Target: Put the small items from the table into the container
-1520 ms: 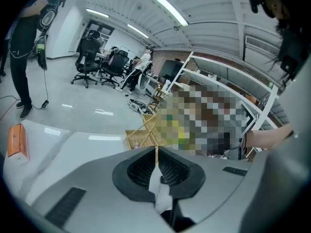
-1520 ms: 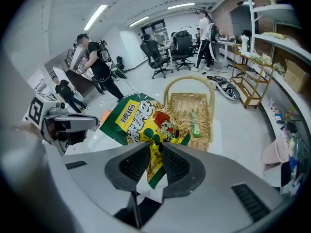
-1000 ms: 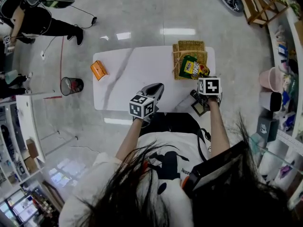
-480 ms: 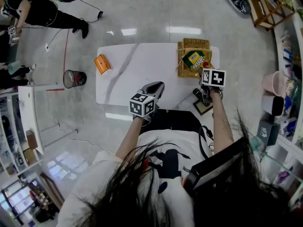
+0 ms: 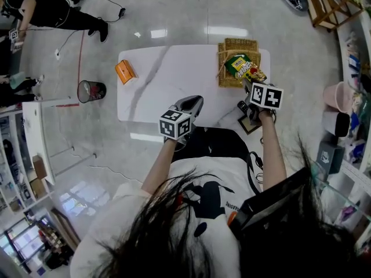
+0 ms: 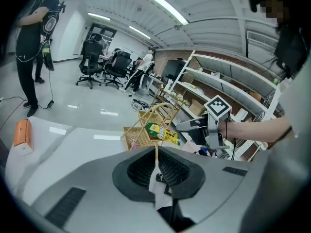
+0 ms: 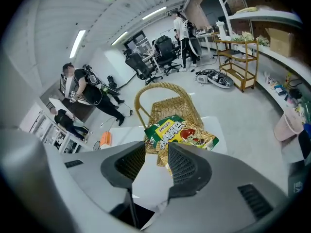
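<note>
A green, yellow and red snack bag (image 5: 246, 68) lies across the top of the wicker basket (image 5: 227, 79) at the table's far right. My right gripper (image 5: 248, 90) hovers just in front of the basket. In the right gripper view its jaws are opening, the gripper (image 7: 154, 149) has nothing between its pads, and the bag (image 7: 181, 132) rests just beyond them on the basket (image 7: 175, 108). My left gripper (image 5: 194, 102) is over the table's near edge, shut and empty (image 6: 156, 152). A small orange box (image 5: 124, 71) lies at the table's far left edge.
A white marble-look table (image 5: 168, 80) bears the basket. A round bin (image 5: 91, 90) stands on the floor to the left. Shelving (image 5: 348, 68) fills the right side. People and office chairs are farther off.
The right gripper moved up to the basket and its jaws spread apart, leaving the snack bag on the basket. The left gripper stayed where it was.
</note>
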`<state>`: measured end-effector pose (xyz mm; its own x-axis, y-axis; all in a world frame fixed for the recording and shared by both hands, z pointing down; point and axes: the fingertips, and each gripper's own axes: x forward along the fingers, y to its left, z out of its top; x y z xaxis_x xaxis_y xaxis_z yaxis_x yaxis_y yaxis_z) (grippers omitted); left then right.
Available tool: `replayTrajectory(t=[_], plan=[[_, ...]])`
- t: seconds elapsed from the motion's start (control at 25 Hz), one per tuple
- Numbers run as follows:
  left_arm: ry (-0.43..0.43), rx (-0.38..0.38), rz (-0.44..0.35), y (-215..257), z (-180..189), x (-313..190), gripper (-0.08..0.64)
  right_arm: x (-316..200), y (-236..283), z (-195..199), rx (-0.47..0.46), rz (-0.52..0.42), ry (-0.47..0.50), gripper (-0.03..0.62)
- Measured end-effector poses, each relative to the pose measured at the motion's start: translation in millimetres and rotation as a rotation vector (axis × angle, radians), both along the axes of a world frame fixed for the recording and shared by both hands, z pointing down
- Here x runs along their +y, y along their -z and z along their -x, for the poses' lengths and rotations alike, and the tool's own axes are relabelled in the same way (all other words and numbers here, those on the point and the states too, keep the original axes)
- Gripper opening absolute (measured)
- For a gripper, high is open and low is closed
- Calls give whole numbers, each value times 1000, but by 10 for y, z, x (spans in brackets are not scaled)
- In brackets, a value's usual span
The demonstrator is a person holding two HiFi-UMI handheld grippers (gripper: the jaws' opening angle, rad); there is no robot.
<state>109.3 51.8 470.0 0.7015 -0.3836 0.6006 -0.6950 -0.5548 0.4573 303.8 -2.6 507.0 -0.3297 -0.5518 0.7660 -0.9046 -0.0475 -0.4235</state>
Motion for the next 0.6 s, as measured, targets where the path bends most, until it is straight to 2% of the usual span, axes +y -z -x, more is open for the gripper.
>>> replayTrajectory(t=[0.36, 0.6], plan=[[8, -16, -2, 53, 217, 250, 14, 378, 62, 413, -75, -33, 18, 146], [10, -2, -19, 162, 323, 387, 14, 622, 47, 780, -110, -57, 54, 92]])
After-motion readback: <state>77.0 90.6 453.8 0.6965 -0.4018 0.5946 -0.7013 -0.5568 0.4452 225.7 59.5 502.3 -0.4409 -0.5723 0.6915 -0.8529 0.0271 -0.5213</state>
